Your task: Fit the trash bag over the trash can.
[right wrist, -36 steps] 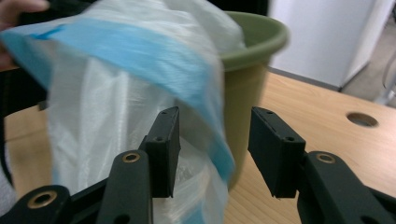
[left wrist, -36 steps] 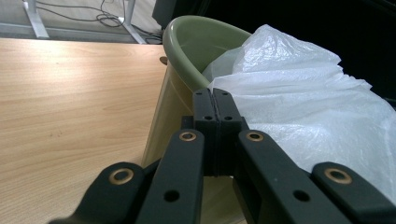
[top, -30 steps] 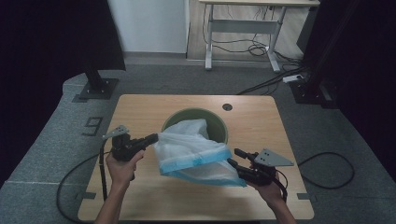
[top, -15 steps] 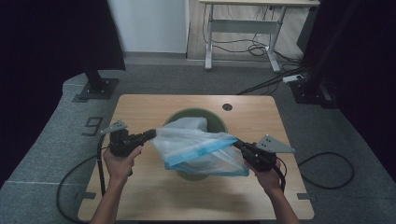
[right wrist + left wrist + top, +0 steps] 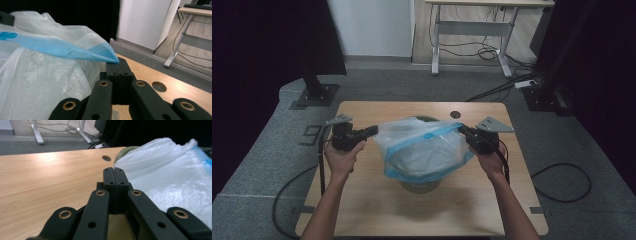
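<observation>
A translucent white plastic bag (image 5: 424, 147) with a blue rim band hangs stretched between my two grippers above a round green bin (image 5: 421, 186) in the middle of the table. My left gripper (image 5: 371, 131) is shut on the bag's left edge, its jaws pressed together on the white film (image 5: 130, 163). On the other side my right gripper (image 5: 462, 130) is shut on the bag's blue rim corner (image 5: 105, 53). The bag covers most of the bin; a slice of green rim (image 5: 126, 150) shows behind the film in the left gripper view.
The wooden table (image 5: 377, 210) has a round cable hole (image 5: 455, 114) near its far edge. Cables trail off both grippers to the floor. A desk frame (image 5: 472, 30) and black stands sit beyond the table.
Both grippers have moved apart and away from me, pulling the bag wider and carrying it over the bin, which is now mostly covered.
</observation>
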`<state>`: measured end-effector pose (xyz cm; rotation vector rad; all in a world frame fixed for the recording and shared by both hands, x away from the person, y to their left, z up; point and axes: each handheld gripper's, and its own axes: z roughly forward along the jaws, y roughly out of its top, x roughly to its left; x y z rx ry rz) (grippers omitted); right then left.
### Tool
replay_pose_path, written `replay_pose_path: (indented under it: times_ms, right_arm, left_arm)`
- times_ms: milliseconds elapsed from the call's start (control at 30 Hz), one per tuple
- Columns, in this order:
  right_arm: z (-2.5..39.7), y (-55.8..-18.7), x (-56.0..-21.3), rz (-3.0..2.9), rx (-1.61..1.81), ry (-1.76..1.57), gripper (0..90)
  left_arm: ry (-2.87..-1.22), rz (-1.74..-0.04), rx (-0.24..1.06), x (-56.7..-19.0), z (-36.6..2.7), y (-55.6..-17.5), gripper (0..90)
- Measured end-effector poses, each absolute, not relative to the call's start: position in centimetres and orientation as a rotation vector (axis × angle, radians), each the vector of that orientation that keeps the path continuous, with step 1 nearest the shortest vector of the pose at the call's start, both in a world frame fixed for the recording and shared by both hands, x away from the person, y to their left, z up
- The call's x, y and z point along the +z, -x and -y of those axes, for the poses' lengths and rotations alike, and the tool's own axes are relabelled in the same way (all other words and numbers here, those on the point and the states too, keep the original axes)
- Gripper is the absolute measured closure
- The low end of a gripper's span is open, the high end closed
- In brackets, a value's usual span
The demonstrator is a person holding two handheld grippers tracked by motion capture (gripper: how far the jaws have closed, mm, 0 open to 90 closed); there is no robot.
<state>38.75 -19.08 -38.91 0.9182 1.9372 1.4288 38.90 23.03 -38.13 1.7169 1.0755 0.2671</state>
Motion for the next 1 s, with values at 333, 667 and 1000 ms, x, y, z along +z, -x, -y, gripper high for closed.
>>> replay_pose_path:
  times_ms: [333,667,1000]
  right_arm:
    - [19.1,-42.3,-40.0,-1.953,1.514,-0.990,88.7]
    - [18.4,-43.4,-41.8,-1.978,1.477,-1.046,88.7]
    - [17.5,-44.8,-44.1,-2.068,1.493,-1.161,88.7]
  left_arm:
    - [-1.739,-1.129,0.269,-39.6,-23.0,-41.7,90.0]
    - [-1.782,-1.158,0.276,-40.6,-22.2,-42.6,90.0]
    - [-1.867,-1.199,0.221,-42.2,-20.6,-43.9,90.0]
